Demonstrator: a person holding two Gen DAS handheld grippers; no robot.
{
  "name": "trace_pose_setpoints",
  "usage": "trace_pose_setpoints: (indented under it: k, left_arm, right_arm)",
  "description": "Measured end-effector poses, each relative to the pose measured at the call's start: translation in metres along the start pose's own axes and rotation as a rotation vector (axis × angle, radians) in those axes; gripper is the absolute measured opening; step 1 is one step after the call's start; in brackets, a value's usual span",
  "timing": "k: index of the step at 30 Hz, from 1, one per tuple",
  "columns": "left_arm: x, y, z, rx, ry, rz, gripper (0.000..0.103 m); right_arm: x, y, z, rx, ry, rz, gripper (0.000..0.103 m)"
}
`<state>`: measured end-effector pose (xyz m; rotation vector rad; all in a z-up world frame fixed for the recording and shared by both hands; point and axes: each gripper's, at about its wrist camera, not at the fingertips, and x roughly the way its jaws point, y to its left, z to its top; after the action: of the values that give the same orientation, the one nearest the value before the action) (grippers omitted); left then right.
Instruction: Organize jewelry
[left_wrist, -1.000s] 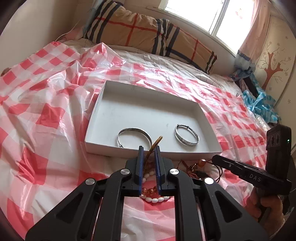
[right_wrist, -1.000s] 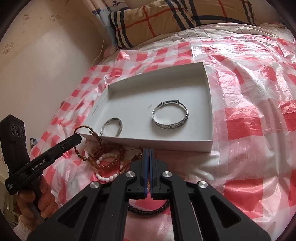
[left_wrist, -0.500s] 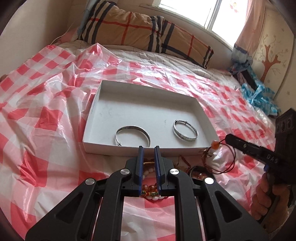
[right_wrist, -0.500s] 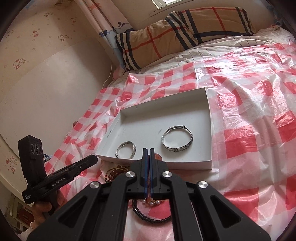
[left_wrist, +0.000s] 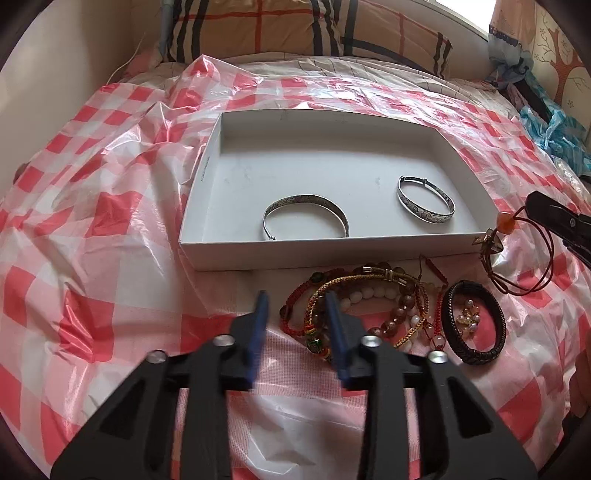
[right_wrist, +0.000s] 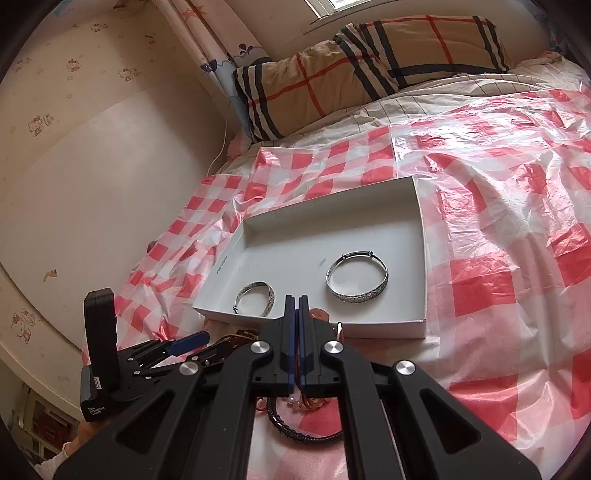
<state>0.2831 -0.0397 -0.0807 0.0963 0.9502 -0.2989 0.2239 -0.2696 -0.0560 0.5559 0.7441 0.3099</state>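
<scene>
A white tray (left_wrist: 207, 170) on the bed holds an open silver cuff (left_wrist: 306, 214) and a closed silver bangle (left_wrist: 425, 199). In front of it lies a pile of beaded and corded bracelets (left_wrist: 369, 302) and a black braided bracelet (left_wrist: 473, 321). My left gripper (left_wrist: 297, 314) is open and empty, just above the pile's left edge. My right gripper (right_wrist: 296, 317) is shut on a red cord bracelet (left_wrist: 517, 258) with an orange bead, held in the air by the tray's near right corner. The tray (right_wrist: 421, 236) and both bangles also show in the right wrist view.
A red and white checked plastic sheet (left_wrist: 92, 221) covers the bed. A striped pillow (right_wrist: 369, 66) lies at the head. A blue plastic bag (left_wrist: 554, 133) lies at the far right. A wall (right_wrist: 92, 184) runs along the bed's left side.
My left gripper has opened and let go of the brown bracelet, which now lies in the pile. My right gripper has lifted the red cord bracelet toward the tray's corner.
</scene>
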Motion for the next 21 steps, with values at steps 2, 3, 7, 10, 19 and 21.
trace_pose_setpoints:
  k: [2,3,7,10,19,21]
  left_arm:
    - [-0.003,0.002,0.0,-0.007,-0.013,0.0,0.006]
    - [-0.006,0.002,0.001,-0.005,-0.024,0.002,0.004]
    - [-0.017,0.001,0.004,-0.009,-0.068,-0.025,0.003]
    - [-0.031,-0.001,0.006,-0.015,-0.132,-0.075,0.003]
    - [-0.059,-0.003,0.011,-0.029,-0.272,-0.133,0.003]
    - [-0.062,-0.002,0.011,-0.038,-0.283,-0.142,0.003]
  right_arm:
    - [-0.001,0.0,0.0,0.001,-0.004,0.001,0.002]
    - [-0.001,0.0,0.0,0.001,-0.006,0.001,0.002]
    - [-0.002,0.0,0.001,0.0,-0.013,0.003,0.002]
    - [-0.004,0.0,0.002,-0.001,-0.024,0.004,0.002]
    - [-0.013,0.001,0.004,0.002,-0.075,0.014,0.002]
    - [-0.015,0.002,0.005,0.001,-0.083,0.017,0.002]
